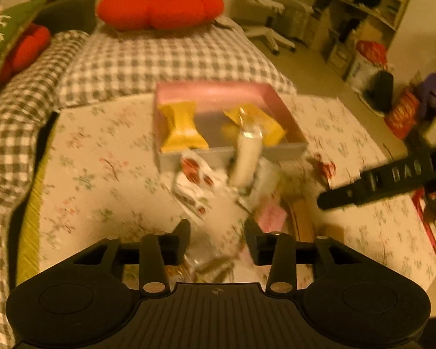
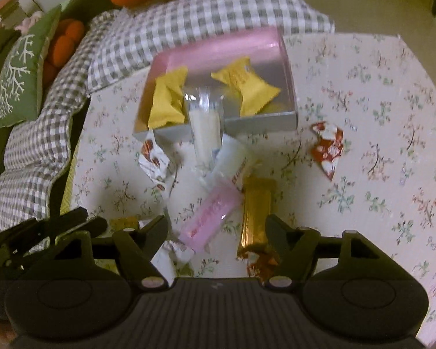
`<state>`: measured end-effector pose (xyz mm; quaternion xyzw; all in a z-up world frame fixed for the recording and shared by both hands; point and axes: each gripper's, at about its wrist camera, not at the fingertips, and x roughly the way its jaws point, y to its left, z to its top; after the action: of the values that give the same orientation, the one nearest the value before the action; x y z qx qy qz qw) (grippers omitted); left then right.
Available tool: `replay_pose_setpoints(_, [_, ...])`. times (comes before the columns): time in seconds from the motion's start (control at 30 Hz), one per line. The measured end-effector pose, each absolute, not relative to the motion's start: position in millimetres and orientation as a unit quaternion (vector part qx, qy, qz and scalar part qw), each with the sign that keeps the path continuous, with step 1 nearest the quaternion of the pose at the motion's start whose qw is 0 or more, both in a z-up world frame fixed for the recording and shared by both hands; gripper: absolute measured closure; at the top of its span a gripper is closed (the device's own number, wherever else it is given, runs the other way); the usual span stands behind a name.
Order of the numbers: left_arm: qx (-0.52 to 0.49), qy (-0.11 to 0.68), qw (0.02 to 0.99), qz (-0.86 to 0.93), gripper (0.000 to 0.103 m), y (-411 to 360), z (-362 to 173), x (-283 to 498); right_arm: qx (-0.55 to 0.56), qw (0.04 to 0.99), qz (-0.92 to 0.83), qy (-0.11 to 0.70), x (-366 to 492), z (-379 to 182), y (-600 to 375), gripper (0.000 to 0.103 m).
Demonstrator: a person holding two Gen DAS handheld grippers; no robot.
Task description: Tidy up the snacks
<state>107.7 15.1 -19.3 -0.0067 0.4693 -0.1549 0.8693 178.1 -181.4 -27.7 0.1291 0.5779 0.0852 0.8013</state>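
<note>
Sorting snacks into the shallow box (image 2: 289, 116) seems to be the idea, since two puffy yellow packets (image 2: 167, 101) already lie inside it, one at each end, leaving the silvery floor bare in the middle. It looks like a cardboard tray with a pink inner wall, sitting at the far side of the worktop (image 2: 378, 116), which wears a floral cloth with a soft matte look.

A white stick in clear crinkly wrap (image 2: 205, 128) leans over the box's near wall, half in and half out, so my guess is it's only partly put away and wants a nudge.

Everything else is loose on the cloth in front of the box: a white tube-shaped pack (image 2: 232, 160), a flat pink wrapper (image 2: 210, 215), a shiny gold bar (image 2: 254, 215), a white packet with red-brown prints (image 2: 155, 160) and a red and white one (image 2: 328, 148) lying well apart to the right.

The right gripper (image 2: 216, 226) hangs over the pile with its jaws spread, the pink wrapper and the gold bar showing in the gap, nothing pinched. The left gripper (image 1: 216, 229) has its jaws partly spread and empty too, above the blurry heap. Foil and film look slippery, so I'd grab across the narrow side.

A checked blanket (image 2: 189, 14) covers the bed behind.
</note>
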Motion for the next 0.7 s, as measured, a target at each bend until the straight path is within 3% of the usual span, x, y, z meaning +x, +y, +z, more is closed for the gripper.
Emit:
replay_pose_setpoints(0.1, [0.01, 0.483, 0.86, -0.167, 0.057, 6, -29, 103, 0.15, 0.794, 0.085, 0.583, 184, -33, -186, 0.034])
replay_pose_setpoints(0.27, [0.024, 0.513, 0.835, -0.196, 0.038, -15, -50, 97, 0.163, 0.786, 0.077, 0.592, 181, -37, -192, 0.034])
replay_pose_setpoints(0.4, [0.052, 0.537, 0.817, -0.206, 0.036, -32, -70, 92, 0.167, 0.78, 0.069, 0.599, 179, -40, -194, 0.034])
replay_pose_setpoints(0.47, [0.055, 0.542, 0.815, -0.199, 0.027, -35, -80, 94, 0.172, 0.778, 0.068, 0.601, 180, -41, -195, 0.034])
replay_pose_setpoints(0.6, [0.058, 0.543, 0.819, -0.174, 0.029, -33, -89, 96, 0.163, 0.779, 0.07, 0.601, 179, -40, -192, 0.033])
replay_pose_setpoints(0.7, [0.044, 0.574, 0.8, -0.167, 0.043, -25, -101, 98, 0.153, 0.78, 0.069, 0.602, 179, -42, -191, 0.032])
